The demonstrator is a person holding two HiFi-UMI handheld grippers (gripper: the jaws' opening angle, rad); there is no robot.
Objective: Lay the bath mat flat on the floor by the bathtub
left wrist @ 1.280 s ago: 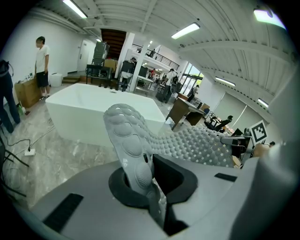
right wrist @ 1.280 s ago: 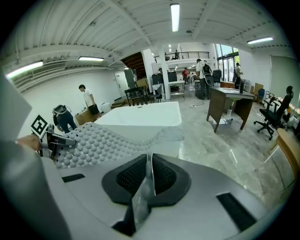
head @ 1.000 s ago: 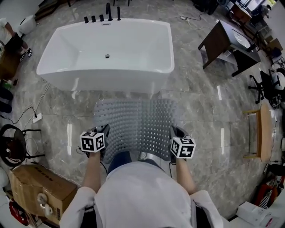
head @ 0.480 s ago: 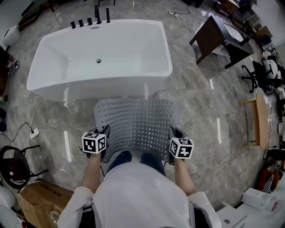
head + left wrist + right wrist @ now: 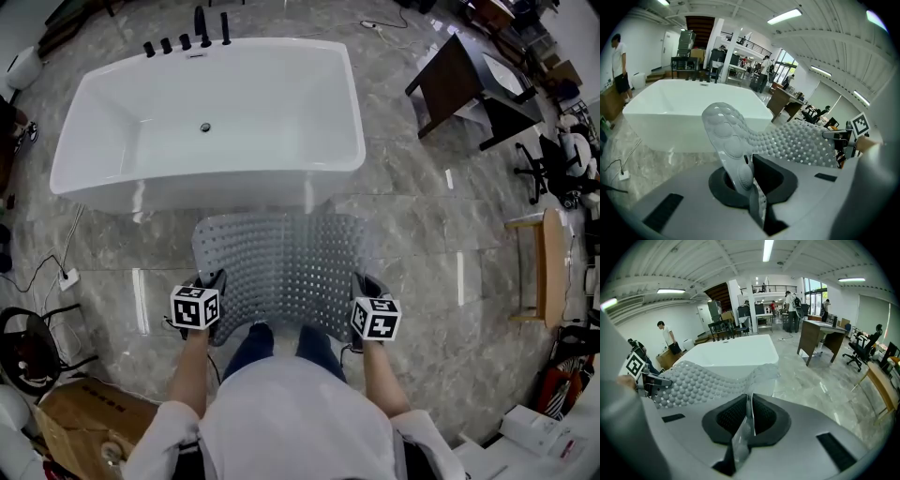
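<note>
Spanning left tongs (image 5: 213, 279), right tongs (image 5: 362, 283): mat (image 5: 281, 258)

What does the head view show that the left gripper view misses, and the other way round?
Only the head view shows the cardboard box, the wooden bench and the person's own body. Only the left gripper view shows the ceiling lights and how the left gripper pinches the mat's edge. Both show the bathtub, the mat and the right gripper.
</note>
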